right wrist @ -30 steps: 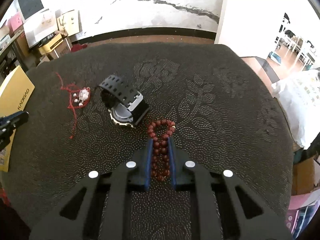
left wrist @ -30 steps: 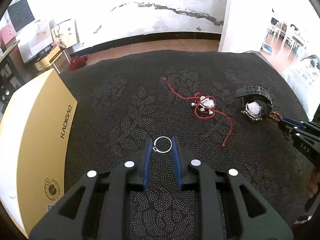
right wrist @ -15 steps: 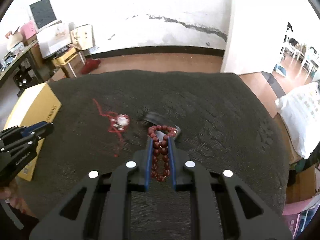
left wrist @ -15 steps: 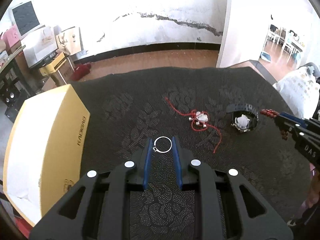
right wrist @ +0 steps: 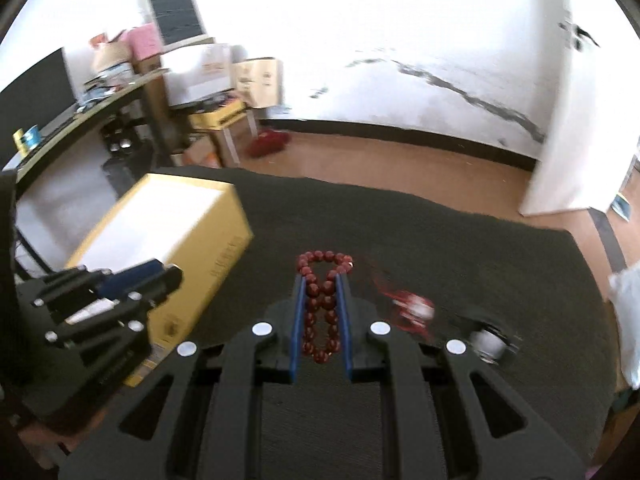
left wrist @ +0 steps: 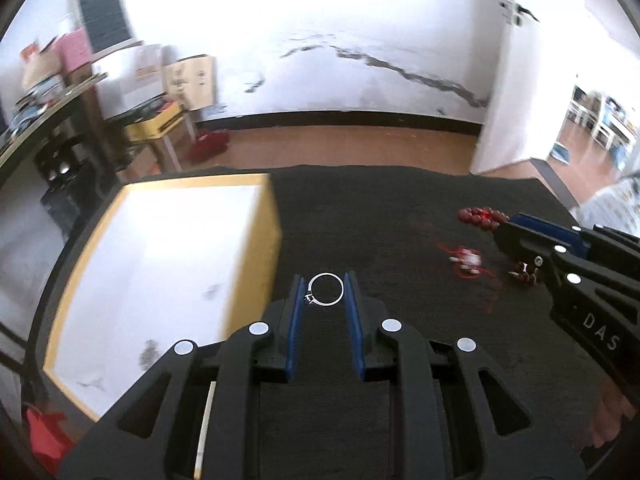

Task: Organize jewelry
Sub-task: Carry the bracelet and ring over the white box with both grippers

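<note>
1. The left gripper (left wrist: 325,289) pinches a thin silver ring (left wrist: 326,289), jaws narrowly parted.
2. The right gripper (right wrist: 322,284) clamps the red bead bracelet (right wrist: 322,304).
3. Carry both level over the yellow box (left wrist: 160,264); release gently inside.

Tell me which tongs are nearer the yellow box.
Left. The left tongs, holding a ring, hang beside the yellow box; the right tongs, gripping a bead bracelet, are farther right.
</note>
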The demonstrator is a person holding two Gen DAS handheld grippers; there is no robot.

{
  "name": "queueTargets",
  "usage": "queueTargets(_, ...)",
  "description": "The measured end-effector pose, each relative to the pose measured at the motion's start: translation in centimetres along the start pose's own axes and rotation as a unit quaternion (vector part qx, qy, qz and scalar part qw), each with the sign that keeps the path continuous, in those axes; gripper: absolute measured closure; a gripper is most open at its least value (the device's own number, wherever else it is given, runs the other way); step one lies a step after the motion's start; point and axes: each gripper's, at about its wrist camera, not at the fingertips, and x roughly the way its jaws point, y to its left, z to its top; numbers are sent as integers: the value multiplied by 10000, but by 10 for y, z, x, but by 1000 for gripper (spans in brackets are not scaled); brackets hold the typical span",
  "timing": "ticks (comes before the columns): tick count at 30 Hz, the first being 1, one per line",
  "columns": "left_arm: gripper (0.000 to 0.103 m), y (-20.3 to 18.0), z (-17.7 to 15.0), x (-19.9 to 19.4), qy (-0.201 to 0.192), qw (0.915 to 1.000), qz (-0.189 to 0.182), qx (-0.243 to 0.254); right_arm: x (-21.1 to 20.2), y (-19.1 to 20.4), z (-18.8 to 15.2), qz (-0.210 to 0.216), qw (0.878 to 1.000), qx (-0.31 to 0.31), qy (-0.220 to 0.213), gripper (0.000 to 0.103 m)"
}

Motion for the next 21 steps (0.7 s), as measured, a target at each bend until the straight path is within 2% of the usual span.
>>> queueTargets(11,82,134,-10,-15,-43,9942,671,-840,34,152,46,747,9945,-735,-75,87)
queueTargets(17,82,178,-21,4,148,9902,851,-1101,54,198,44,873,9914,-979,37,87)
queueTargets(21,82,190,-28,25,346,9890,881,-1140,66,207,41,857,9910,-1020,125,87)
